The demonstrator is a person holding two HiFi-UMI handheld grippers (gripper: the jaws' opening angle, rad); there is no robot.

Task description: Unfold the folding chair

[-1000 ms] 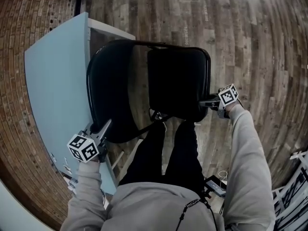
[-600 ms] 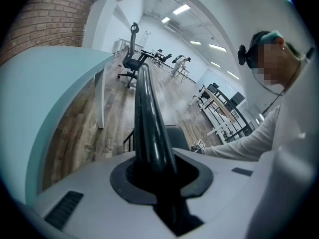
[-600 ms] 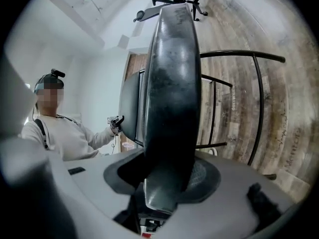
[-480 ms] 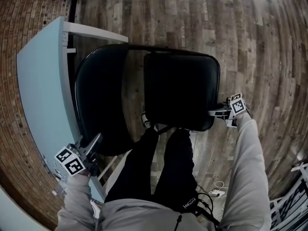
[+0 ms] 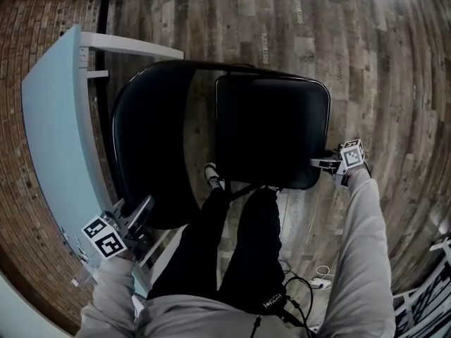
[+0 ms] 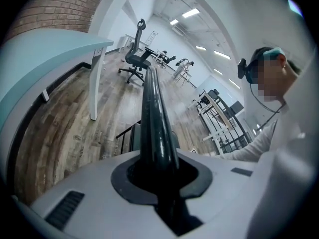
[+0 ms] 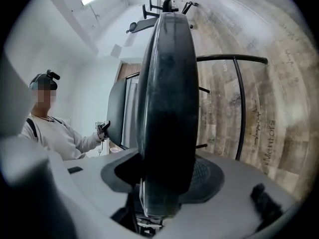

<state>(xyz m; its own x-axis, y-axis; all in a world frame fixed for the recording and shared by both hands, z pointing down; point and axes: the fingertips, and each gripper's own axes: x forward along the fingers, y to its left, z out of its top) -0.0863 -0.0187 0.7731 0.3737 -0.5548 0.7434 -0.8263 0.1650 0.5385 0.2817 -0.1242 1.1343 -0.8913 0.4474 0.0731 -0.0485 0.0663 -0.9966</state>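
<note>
the left gripper (image 5: pixel 139 212) is pinching the back bar (image 6: pixel 152 113) of the folding chair (image 5: pixel 162 146) and the right gripper (image 5: pixel 323 163) is pinching the side edge of its seat (image 5: pixel 271 129), so the chair stands between the 2 with the seat spread out to the right of the back.

Bright ceiling lights, strong fisheye distortion, dark vignetted corners, sharp focus.

Open office workspace: swivel chair (image 6: pixel 134 59), strip lights (image 6: pixel 191 13), brick wall (image 6: pixel 60 9).

The left gripper (image 5: pixel 143 208) is gripping the folding chair (image 5: pixel 211 118) by its backrest (image 5: pixel 149 143). The seat (image 5: pixel 271 129) edge is sitting between the fingers of the right gripper (image 5: pixel 321 163).
</note>
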